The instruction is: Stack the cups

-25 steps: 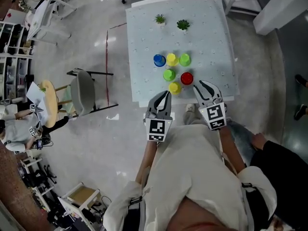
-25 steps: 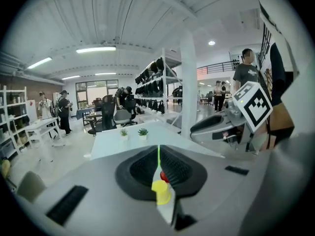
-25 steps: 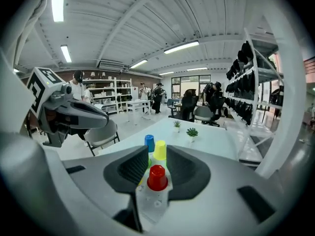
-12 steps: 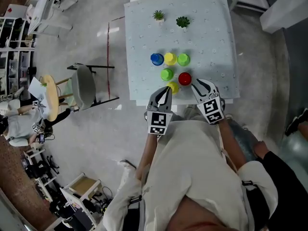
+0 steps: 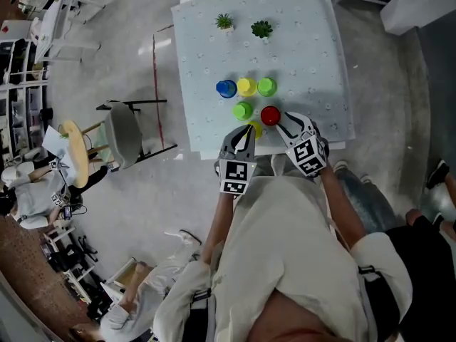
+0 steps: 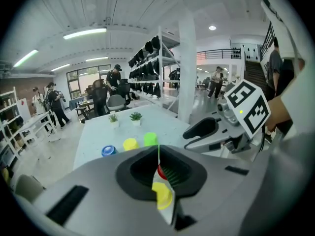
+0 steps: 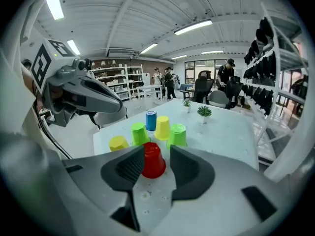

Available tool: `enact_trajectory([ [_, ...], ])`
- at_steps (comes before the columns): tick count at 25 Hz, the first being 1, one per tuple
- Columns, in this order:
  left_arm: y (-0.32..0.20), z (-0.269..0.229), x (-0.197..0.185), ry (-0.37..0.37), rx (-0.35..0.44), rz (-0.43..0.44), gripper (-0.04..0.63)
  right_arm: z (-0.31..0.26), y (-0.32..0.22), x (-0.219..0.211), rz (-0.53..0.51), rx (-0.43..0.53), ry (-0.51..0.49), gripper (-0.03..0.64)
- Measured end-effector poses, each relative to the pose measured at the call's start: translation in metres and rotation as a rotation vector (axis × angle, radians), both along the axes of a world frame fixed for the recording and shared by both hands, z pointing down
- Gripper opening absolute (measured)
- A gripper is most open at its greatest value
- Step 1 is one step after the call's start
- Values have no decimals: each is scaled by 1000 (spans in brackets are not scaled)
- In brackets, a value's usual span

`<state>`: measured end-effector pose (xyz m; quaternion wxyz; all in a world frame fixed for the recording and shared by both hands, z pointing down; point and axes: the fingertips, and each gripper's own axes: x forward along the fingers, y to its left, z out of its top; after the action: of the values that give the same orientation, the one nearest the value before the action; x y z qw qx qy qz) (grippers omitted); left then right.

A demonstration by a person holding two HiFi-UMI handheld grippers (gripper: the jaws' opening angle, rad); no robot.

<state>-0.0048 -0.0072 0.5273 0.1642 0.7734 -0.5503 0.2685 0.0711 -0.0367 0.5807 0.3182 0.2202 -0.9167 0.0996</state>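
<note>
Over the last second both tools have come forward to the near edge of the pale blue desk (image 5: 313, 55), and the right hand-held gripper (image 7: 155, 168) has gone from nearly closed to about half spread. Its jaws are opening now, with the upturned red plastic cup (image 7: 152, 157) standing between their tips, on the desk. The pads do not appear to press on it yet.

The left hand-held gripper (image 6: 158, 162) has its jaws together, empty, as it did a second ago. It sits just short of the near yellow plastic cup (image 5: 255, 127), which shows through the thin slit between them.

All six cups stand apart, mouth down. A blue cup (image 5: 226, 88), a second yellow cup (image 5: 246, 86) and a green cup (image 5: 266, 86) form a far row, with another green cup (image 5: 243, 110) beside the red one. Nothing is stacked.

The widening jaws suggest the red cup is the first pick. The task looks to be at its start.
</note>
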Motion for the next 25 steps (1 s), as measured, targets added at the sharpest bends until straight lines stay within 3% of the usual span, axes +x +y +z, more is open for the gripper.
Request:
enact_trajectory([
  [11, -11, 25, -5, 19, -45, 76, 21, 22, 4, -21, -23, 0, 78, 193],
  [25, -16, 42, -4, 51, -91, 199, 21, 42, 5, -27, 25, -46, 130, 219],
])
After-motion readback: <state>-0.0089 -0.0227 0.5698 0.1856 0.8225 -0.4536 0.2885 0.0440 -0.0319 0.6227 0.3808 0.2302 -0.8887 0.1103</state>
